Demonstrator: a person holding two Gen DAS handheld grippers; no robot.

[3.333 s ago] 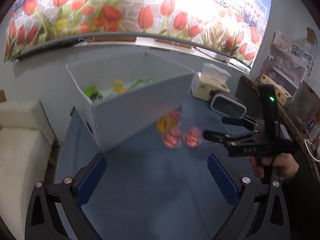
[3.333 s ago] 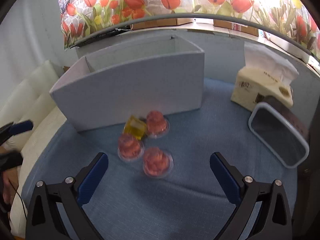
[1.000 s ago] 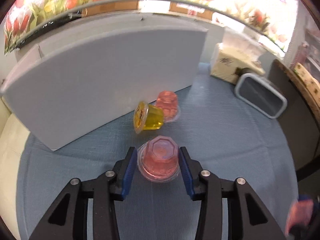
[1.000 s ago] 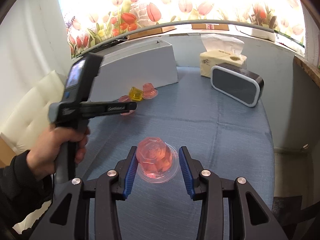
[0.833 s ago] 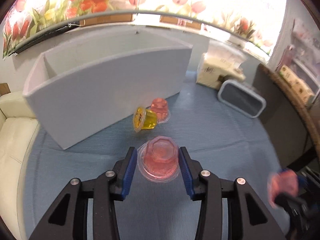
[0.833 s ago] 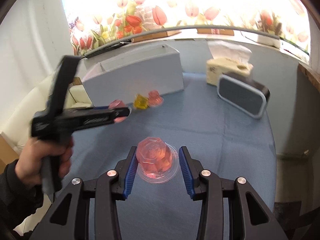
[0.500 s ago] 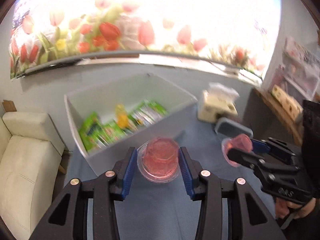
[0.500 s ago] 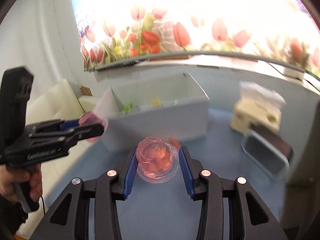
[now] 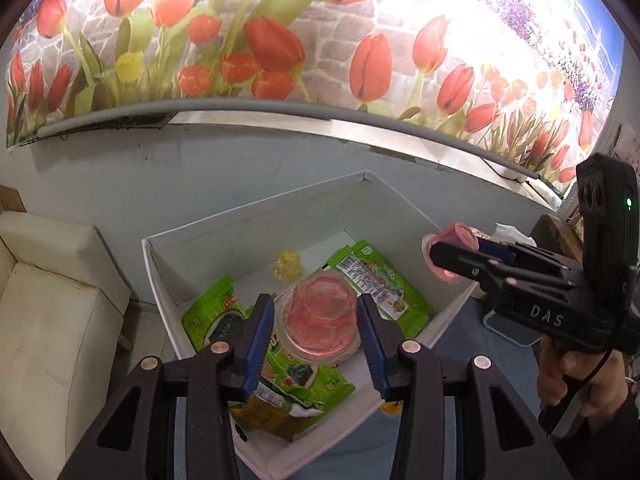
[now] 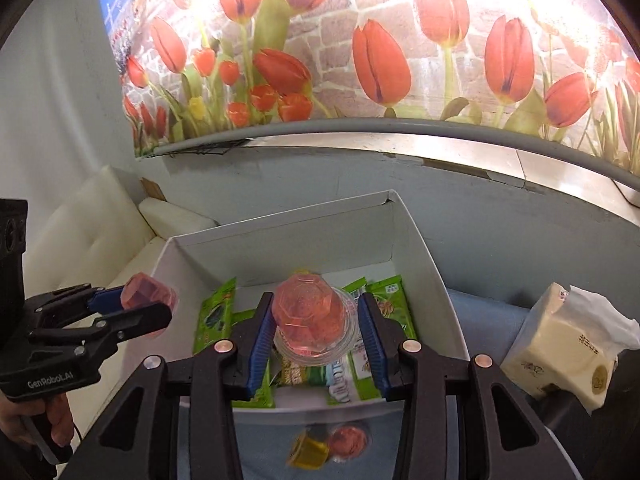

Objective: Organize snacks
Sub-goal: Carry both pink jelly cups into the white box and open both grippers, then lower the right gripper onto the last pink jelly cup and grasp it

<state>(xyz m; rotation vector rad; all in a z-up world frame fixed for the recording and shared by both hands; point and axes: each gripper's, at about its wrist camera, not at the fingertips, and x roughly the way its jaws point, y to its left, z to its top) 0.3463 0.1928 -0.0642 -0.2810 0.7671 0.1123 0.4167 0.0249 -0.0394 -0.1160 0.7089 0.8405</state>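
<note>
My left gripper (image 9: 318,326) is shut on a pink jelly cup (image 9: 322,312) and holds it above the open white box (image 9: 256,226). My right gripper (image 10: 316,330) is shut on another pink jelly cup (image 10: 310,314), also over the box (image 10: 420,236). Each gripper shows in the other's view: the right one (image 9: 444,258) at the box's right corner, the left one (image 10: 148,302) at its left edge. Inside the box lie green snack packets (image 9: 372,276) and a yellow jelly cup (image 9: 288,266). A yellow cup (image 10: 308,454) and a pink cup (image 10: 350,444) stand on the blue cloth in front of the box.
A tissue pack (image 10: 568,344) stands right of the box, with a dark grey-rimmed device (image 9: 508,326) near it. A cream sofa (image 9: 48,292) is at the left. A grey wall with a ledge (image 9: 280,108) and a tulip mural runs behind the box.
Both grippers closed on pink jelly cups from the cloth, lifted them and carried them up over the white box. The box's inside has come into view.
</note>
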